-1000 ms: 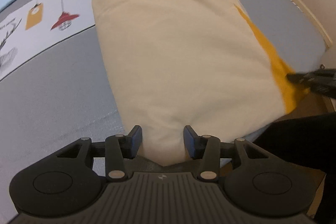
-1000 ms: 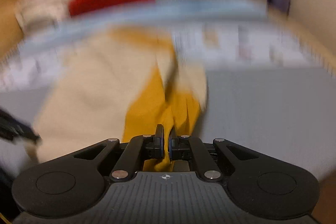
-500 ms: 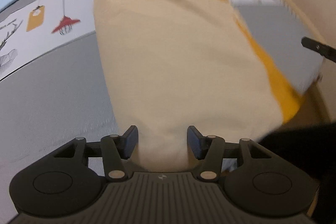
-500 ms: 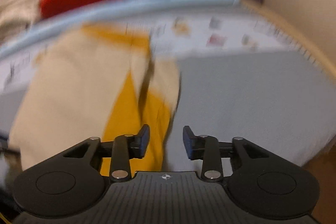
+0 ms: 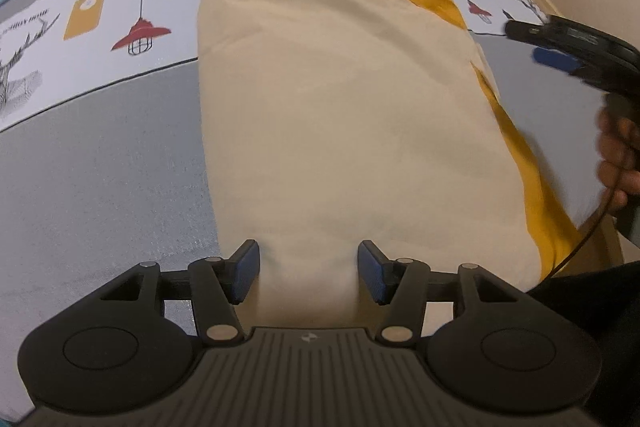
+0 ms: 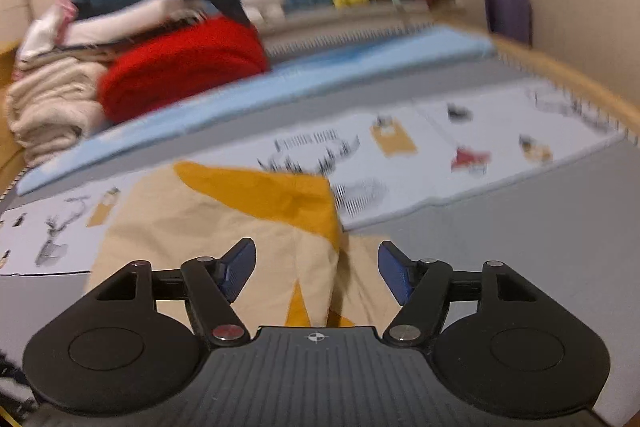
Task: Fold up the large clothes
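Observation:
A large cream garment with mustard-yellow panels (image 5: 344, 99) lies folded lengthwise on the bed, running away from me. My left gripper (image 5: 308, 273) is open, its blue pads on either side of the garment's near end, not pinching it. My right gripper (image 6: 316, 273) is open and empty above the garment's right side (image 6: 240, 227). It also shows in the left wrist view (image 5: 560, 47) at the right edge, lifted above the garment's yellow edge, held by a hand (image 5: 618, 159).
The bed cover (image 5: 100, 155) is grey with a white band of printed lamps and deer. A red blanket (image 6: 180, 67) and a pile of folded clothes (image 6: 52, 99) lie at the bed's far left. The wooden bed rail (image 6: 580, 79) and wall are at the right.
My right gripper let go of the yellow edge, opened, and lifted up and away from the garment. My left gripper opened wider around the near end.

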{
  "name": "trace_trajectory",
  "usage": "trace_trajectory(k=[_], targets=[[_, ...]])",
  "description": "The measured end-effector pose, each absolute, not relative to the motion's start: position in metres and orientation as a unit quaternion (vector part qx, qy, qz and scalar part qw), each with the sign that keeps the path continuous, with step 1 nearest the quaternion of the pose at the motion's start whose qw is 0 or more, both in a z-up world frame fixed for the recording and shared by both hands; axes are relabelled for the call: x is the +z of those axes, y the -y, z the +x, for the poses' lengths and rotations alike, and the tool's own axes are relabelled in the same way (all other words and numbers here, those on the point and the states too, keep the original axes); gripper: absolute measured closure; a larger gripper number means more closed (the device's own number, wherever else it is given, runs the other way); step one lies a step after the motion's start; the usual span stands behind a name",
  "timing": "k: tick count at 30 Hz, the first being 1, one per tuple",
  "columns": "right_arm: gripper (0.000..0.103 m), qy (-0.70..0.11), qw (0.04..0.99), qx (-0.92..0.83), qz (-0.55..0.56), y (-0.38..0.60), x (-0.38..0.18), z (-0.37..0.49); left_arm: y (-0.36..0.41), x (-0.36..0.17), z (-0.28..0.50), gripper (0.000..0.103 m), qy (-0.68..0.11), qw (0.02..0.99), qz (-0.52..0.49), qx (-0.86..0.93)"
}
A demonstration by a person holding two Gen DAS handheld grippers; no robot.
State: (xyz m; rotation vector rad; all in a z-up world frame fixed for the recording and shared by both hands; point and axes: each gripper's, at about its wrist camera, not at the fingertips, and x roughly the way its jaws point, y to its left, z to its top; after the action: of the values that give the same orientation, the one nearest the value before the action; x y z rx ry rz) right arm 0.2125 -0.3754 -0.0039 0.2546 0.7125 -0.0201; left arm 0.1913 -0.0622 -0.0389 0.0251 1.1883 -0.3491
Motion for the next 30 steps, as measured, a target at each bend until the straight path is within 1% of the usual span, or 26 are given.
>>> trace_trajectory(k=[2, 6, 9, 11, 12, 13, 14, 15, 17, 19, 21, 23, 25, 26, 28, 29, 30], targets=[[0.033, -0.364, 0.919, -0.015, 0.149, 0.375, -0.015, 0.230, 0.062, -0.037, 0.197, 0.042, -0.552, 0.817, 0.012, -0.166], [0.033, -0.394, 0.904, -0.018, 0.164, 0.373, -0.040, 0.274, 0.060, -0.043, 0.208, 0.042, -0.553, 0.817, 0.004, -0.164], [0.034, -0.411, 0.885, -0.026, 0.216, 0.382, -0.057, 0.297, 0.066, -0.045, 0.207, 0.040, -0.550, 0.818, 0.022, -0.166], [0.063, -0.407, 0.879, -0.023, 0.248, 0.387, -0.061, 0.308, 0.067, -0.045, 0.206, 0.039, -0.549, 0.818, 0.028, -0.170], [0.097, -0.401, 0.880, -0.022, 0.255, 0.389, -0.060, 0.311, 0.066, -0.044, 0.206, 0.039, -0.548, 0.818, 0.024, -0.172], [0.102, -0.385, 0.885, -0.022, 0.260, 0.390, -0.056, 0.312, 0.064, -0.045, 0.210, 0.039, -0.547, 0.819, 0.018, -0.174], [0.102, -0.359, 0.894, -0.025, 0.266, 0.392, -0.049, 0.311, 0.062, -0.044, 0.211, 0.039, -0.546, 0.819, 0.010, -0.176], [0.103, -0.332, 0.903, -0.025, 0.273, 0.393, -0.041, 0.308, 0.061, -0.043, 0.211, 0.039, -0.545, 0.819, 0.004, -0.179], [0.103, -0.328, 0.909, -0.055, 0.252, 0.394, -0.038, 0.309, 0.062, -0.042, 0.209, 0.039, -0.544, 0.817, 0.002, -0.188], [0.102, -0.376, 0.895, -0.102, 0.218, 0.392, -0.054, 0.318, 0.067, -0.047, 0.205, 0.039, -0.550, 0.812, 0.025, -0.193], [0.100, -0.431, 0.874, -0.109, 0.195, 0.385, -0.074, 0.325, 0.070, -0.052, 0.201, 0.037, -0.557, 0.807, 0.043, -0.193], [0.096, -0.445, 0.870, -0.111, 0.180, 0.380, -0.080, 0.325, 0.068, -0.052, 0.199, 0.037, -0.556, 0.806, 0.042, -0.196], [0.077, -0.434, 0.880, -0.125, 0.149, 0.374, -0.071, 0.318, 0.064, -0.048, 0.199, 0.037, -0.556, 0.807, 0.029, -0.197], [0.072, -0.427, 0.884, -0.126, 0.142, 0.373, -0.065, 0.314, 0.061, -0.047, 0.201, 0.037, -0.556, 0.808, 0.023, -0.196], [0.057, -0.412, 0.892, -0.117, 0.144, 0.376, -0.054, 0.301, 0.055, -0.042, 0.204, 0.037, -0.549, 0.814, 0.005, -0.190], [0.053, -0.409, 0.894, -0.111, 0.148, 0.380, -0.050, 0.297, 0.052, -0.039, 0.206, 0.036, -0.545, 0.818, -0.005, -0.185], [0.045, -0.409, 0.894, -0.103, 0.152, 0.383, -0.049, 0.291, 0.049, -0.037, 0.209, 0.036, -0.543, 0.820, -0.016, -0.179]])
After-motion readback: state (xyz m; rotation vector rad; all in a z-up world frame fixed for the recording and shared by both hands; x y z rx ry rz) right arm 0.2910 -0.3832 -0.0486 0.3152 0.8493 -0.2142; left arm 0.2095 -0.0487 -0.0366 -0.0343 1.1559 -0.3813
